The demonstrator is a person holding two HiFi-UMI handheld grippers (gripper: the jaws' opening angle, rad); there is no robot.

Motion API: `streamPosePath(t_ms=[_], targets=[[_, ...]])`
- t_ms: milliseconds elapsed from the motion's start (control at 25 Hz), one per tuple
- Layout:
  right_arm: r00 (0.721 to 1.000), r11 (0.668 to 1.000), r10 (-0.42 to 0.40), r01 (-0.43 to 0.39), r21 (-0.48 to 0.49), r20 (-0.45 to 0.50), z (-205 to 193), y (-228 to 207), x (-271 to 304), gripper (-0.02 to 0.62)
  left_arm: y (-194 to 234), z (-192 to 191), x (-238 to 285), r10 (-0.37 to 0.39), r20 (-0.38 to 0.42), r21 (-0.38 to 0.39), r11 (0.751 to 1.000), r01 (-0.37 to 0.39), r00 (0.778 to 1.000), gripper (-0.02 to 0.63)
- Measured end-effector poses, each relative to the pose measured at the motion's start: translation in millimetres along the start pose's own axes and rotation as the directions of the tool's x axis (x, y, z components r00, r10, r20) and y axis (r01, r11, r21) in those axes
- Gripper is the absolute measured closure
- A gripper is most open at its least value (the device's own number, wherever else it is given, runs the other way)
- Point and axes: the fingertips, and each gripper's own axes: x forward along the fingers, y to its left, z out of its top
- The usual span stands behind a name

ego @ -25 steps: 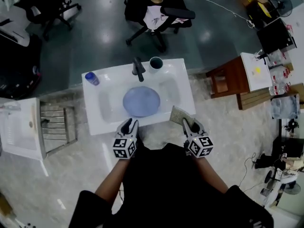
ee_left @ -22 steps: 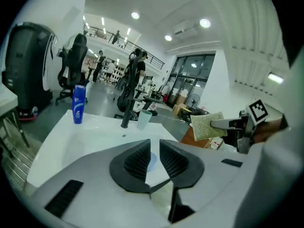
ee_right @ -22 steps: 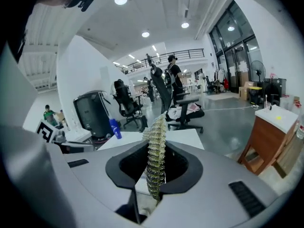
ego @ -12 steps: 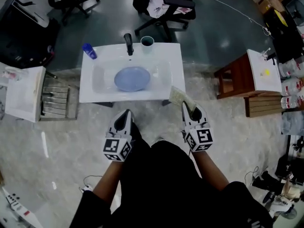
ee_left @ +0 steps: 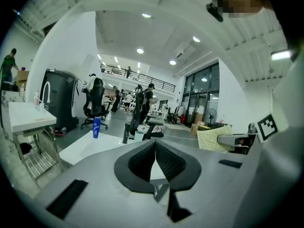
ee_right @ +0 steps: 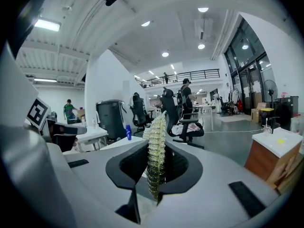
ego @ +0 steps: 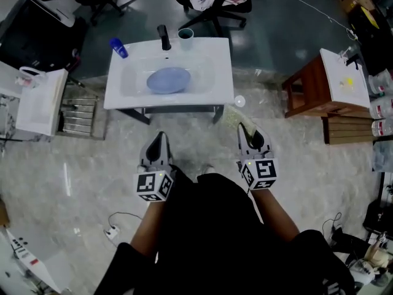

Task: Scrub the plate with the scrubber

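Head view: holding the left tool and the right tool well apart from the sink, leaving the plate lying in its basin, touched by neither

Left gripper view: pressing the jaws together on nothing

Right gripper view: clamping the scrubber edge-on between the pads

Judging no scrubbing under way, and not telling whether done or yet to begin

Office chair: cut off by the head view's top edge. Scrubber: lower part covered between the pads of the right gripper. Blue bottle: print too small to be read. Sink: largely masked by the left gripper.
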Motion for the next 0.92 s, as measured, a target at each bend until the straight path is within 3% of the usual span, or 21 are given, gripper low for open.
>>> streamPosePath(t_ms=[160,360,600,920], targets=[[1.0,1.0,-0.013,0.013,-0.004,0.018,6.5,-3.9,-19.1,0.532,-7.6,5.6,-3.7,-0.009,0.021,0.059,0.998,0.008,1.0,0.601],[1.0,0.999,0.013,-0.012,-0.038,0.019,9.7,-7.5,-25.9,0.532,-17.4,9.5,-10.6,-0.006,0.056,0.078,0.997,0.001,0.998,0.601],[1.0,0.998,0.018,-0.018,-0.064,0.007,7.7,-13.1,-35.2,0.534,-14.6,-20.2,-34.9,0.049,0.005,0.039,0.998,-0.049,0.999,0.601],[1.0,0.999,0.015,-0.016,-0.047,-0.012,-1.8,-9.1,-41.4,0.534,-19.7,-19.0,-27.7,0.016,-0.005,0.067,0.998,-0.016,1.0,0.601]])
